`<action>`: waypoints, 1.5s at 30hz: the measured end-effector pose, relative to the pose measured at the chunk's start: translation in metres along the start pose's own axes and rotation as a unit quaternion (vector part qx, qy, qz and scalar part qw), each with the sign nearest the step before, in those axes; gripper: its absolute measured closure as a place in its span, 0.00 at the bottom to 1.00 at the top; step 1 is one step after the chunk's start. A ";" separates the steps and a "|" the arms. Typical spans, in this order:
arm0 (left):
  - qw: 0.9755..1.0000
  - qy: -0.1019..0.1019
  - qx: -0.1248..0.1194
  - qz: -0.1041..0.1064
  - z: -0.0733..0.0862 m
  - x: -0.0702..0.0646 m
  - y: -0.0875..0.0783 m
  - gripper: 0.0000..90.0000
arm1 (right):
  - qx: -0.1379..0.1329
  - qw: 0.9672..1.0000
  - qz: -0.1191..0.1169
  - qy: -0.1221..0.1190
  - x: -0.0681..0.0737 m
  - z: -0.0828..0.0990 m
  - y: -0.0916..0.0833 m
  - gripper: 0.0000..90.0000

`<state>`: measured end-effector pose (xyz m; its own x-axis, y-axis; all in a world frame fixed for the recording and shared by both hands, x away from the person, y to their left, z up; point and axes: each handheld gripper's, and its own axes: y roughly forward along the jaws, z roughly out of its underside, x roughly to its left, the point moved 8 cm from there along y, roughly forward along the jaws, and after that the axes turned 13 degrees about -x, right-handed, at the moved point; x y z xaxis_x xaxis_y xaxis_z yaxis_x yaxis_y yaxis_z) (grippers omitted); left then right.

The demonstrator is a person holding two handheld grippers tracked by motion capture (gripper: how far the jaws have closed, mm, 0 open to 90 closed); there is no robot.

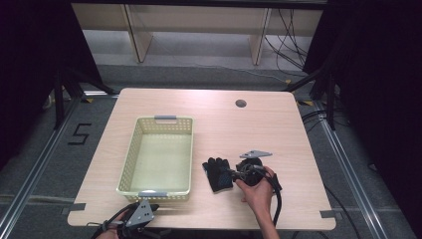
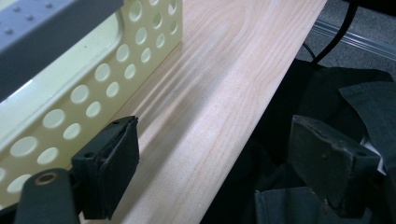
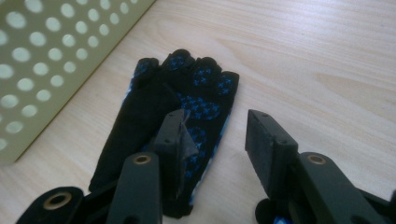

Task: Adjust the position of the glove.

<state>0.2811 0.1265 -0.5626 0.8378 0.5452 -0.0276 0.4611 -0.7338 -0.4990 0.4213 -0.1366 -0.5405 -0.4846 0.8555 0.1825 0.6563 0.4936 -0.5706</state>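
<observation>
A black glove (image 1: 217, 173) with blue dots on its palm lies flat on the wooden table (image 1: 259, 129), just right of the basket. In the right gripper view the glove (image 3: 187, 88) points its fingers away from me. My right gripper (image 1: 230, 173) comes in from the glove's cuff side, held by a hand. Its jaws (image 3: 215, 128) stand open, one over the glove's right edge and the other over bare wood, with no grip on the fabric. My left gripper (image 1: 148, 207) rests at the table's near edge below the basket, jaws (image 2: 215, 140) open and empty.
A pale yellow perforated basket (image 1: 130, 149) with grey handles stands empty on the left half of the table, close to my left gripper (image 2: 93, 84). A round cable hole (image 1: 241, 103) sits at the far right. Dark clothing (image 2: 336, 93) lies beyond the table's near edge.
</observation>
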 end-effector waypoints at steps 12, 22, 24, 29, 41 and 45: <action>1.000 0.001 -0.001 0.003 -0.001 0.000 0.000 0.18 | 0.031 0.999 0.009 -0.005 0.009 0.008 0.024 0.71; 1.000 0.008 -0.001 -0.002 -0.001 -0.001 -0.001 0.18 | 0.021 0.998 -0.018 -0.056 0.011 0.010 0.028 0.96; 1.000 0.007 -0.001 -0.001 0.000 -0.001 -0.001 0.19 | 0.004 0.998 -0.019 -0.059 0.012 0.008 0.029 0.96; 1.000 0.010 0.004 0.002 0.000 0.000 -0.002 0.19 | -0.002 0.997 -0.046 -0.065 0.015 -0.004 0.011 0.97; 1.000 0.005 0.002 -0.003 0.000 0.001 -0.001 0.19 | -0.037 0.974 -0.157 -0.157 0.049 -0.021 -0.058 0.97; 1.000 0.003 0.002 0.001 0.000 0.001 -0.001 0.19 | -0.019 0.967 -0.184 -0.174 0.051 -0.011 -0.064 0.97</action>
<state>0.2813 0.1273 -0.5624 0.8403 0.5416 -0.0225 0.4590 -0.7330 -0.5021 0.3608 -0.1224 -0.4864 -0.8503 0.5195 0.0840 0.4198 0.7659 -0.4870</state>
